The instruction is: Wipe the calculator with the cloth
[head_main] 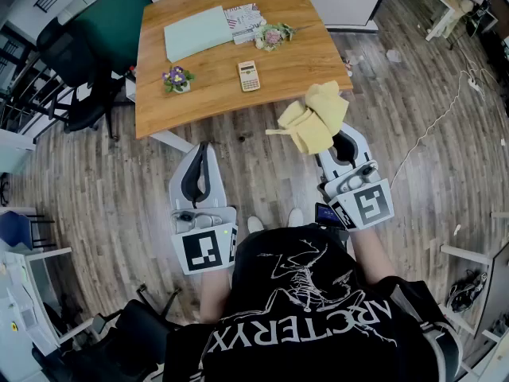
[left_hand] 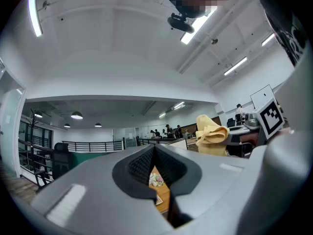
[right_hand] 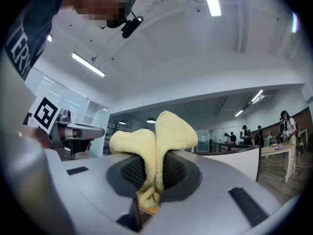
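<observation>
Right claw [head_main: 342,138] clamps the yellow cloth [head_main: 313,117], left claw [head_main: 202,154] closed and empty, both well short of the calculator [head_main: 249,76] mid-worktop [head_main: 216,102]; approach step, so next carry the cloth far-left and down onto it.

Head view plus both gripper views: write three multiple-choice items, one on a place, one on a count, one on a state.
1. Where is the calculator? A on the floor; B on the wooden table; C on a chair.
2. How many flower arrangements stand on the table? A one; B two; C four.
3. What does the right gripper hold? A nothing; B the calculator; C the yellow cloth.
Key: B, it lies flat on the tabletop; B, one purple, one pink; C, its jaws are shut on the cloth.
</observation>
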{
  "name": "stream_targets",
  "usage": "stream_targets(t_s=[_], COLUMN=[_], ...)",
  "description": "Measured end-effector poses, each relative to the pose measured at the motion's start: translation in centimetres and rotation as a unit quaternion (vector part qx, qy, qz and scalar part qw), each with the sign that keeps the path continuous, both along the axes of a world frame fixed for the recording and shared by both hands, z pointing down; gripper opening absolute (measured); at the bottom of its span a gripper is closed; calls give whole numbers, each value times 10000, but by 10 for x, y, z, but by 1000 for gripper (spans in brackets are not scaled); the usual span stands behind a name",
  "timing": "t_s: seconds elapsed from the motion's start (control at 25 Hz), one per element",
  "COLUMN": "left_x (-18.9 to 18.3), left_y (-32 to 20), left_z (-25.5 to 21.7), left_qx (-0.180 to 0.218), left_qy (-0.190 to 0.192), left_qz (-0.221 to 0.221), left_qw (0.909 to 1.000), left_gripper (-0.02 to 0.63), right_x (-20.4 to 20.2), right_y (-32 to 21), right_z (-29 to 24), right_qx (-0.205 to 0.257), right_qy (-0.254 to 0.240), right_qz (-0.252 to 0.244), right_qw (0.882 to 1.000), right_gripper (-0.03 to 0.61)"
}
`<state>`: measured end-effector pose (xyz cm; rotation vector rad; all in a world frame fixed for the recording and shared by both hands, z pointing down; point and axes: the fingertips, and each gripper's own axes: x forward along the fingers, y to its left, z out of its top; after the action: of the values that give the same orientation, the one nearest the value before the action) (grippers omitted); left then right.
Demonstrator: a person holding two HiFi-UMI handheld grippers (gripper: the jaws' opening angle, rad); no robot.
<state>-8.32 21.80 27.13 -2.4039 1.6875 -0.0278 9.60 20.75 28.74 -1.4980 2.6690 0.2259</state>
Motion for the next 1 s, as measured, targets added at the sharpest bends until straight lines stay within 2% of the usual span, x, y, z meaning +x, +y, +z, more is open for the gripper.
stream_targets(t_s=[0.28, 0.44, 0.68, 0.84, 1.0], left_x=[0, 1, 10, 25, 24], left_y=[2, -7, -19, -39, -84], left_z=[2, 0, 3, 9, 7], left_qx=[-18, -27, -36, -72, -23], left_qy=[-45, 27, 93, 101, 83], left_qz=[-3, -21, -253, -286, -309], left_qw=[10000, 10000, 9996, 9995, 9995], left_gripper=[9, 9, 9, 9, 9], right_x=[1, 3, 17, 26, 17], right_y=[-1, -6, -19, -45, -87], right_z=[1, -1, 3, 11, 12], right_qx=[-58, -55, -87, -180, -106], right_qy=[-85, -183, -103, -119, -54], right_qz=[81, -45, -177, -252, -403], right_qw=[9999, 9998, 9998, 9995, 9991], right_gripper=[52, 52, 52, 52, 52])
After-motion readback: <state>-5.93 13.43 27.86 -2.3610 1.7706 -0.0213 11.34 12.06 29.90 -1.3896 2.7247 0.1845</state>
